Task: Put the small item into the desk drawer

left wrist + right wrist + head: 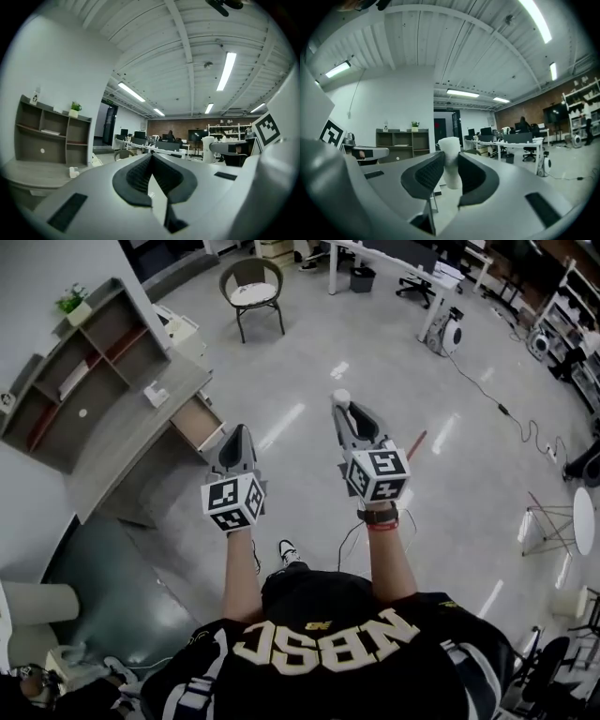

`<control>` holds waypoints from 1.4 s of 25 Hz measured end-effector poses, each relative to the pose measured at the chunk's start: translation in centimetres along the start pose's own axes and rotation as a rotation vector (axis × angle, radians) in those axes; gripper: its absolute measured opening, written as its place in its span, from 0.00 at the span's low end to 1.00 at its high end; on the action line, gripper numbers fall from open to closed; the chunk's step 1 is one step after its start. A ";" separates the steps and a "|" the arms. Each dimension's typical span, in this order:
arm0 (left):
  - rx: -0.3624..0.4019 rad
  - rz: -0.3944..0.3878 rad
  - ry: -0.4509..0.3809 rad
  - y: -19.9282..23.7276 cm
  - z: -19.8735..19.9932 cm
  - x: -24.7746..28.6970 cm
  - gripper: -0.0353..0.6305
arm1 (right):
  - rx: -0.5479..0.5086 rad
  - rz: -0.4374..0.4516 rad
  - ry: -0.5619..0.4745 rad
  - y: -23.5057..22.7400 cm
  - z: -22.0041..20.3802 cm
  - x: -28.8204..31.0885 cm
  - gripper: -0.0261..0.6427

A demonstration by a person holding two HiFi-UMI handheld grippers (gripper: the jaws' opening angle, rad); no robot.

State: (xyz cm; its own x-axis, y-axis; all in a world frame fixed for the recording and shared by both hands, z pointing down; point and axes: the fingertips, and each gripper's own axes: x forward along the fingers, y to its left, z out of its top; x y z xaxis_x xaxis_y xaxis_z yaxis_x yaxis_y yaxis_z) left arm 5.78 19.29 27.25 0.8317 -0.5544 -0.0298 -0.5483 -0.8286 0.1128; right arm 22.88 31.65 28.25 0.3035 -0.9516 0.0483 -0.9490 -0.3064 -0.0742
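Observation:
My right gripper [343, 411] is shut on a small white item [341, 397], an upright cylinder that sticks up above the dark pads [427, 174] in the right gripper view [451, 146]. My left gripper [236, 435] is held beside it with its jaws closed together and nothing between them [151, 158]. The grey desk [141, 442] stands to the left, its wooden drawer [199, 420] pulled open just beyond the left gripper's tip. Both grippers are held level above the floor, apart from the desk.
A shelf unit [75, 381] with a small plant [72, 301] sits on the desk, and a small white object [156, 394] lies near the desk's edge. A round chair [253, 292] stands ahead, white desks [394, 263] farther back, a cable [506, 413] on the floor at right.

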 end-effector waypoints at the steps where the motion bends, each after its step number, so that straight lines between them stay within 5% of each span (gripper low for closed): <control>1: -0.009 0.027 -0.006 1.9 0.0 0.2 0.07 | -0.008 0.031 0.006 1.4 -0.1 1.9 0.19; 8: -0.046 0.155 -0.037 13.8 0.7 0.7 0.07 | -0.022 0.209 0.032 11.6 -0.9 12.9 0.19; 17: -0.070 0.321 -0.013 23.3 -1.5 -0.1 0.07 | -0.052 0.455 0.107 22.5 -4.1 21.9 0.19; 24: -0.076 0.419 -0.006 29.8 -2.8 3.3 0.07 | -0.030 0.650 0.162 28.2 -6.7 30.8 0.19; 35: -0.096 0.573 0.030 39.9 -4.1 10.1 0.07 | -0.038 0.835 0.255 33.5 -9.4 44.7 0.19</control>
State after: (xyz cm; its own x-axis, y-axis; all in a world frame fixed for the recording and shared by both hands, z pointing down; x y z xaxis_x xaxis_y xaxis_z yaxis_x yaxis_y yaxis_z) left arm -7.35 -19.00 35.50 0.4072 -0.9088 0.0907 -0.9026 -0.3852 0.1924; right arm 3.83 -20.94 37.28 -0.5160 -0.8291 0.2153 -0.8563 0.4937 -0.1515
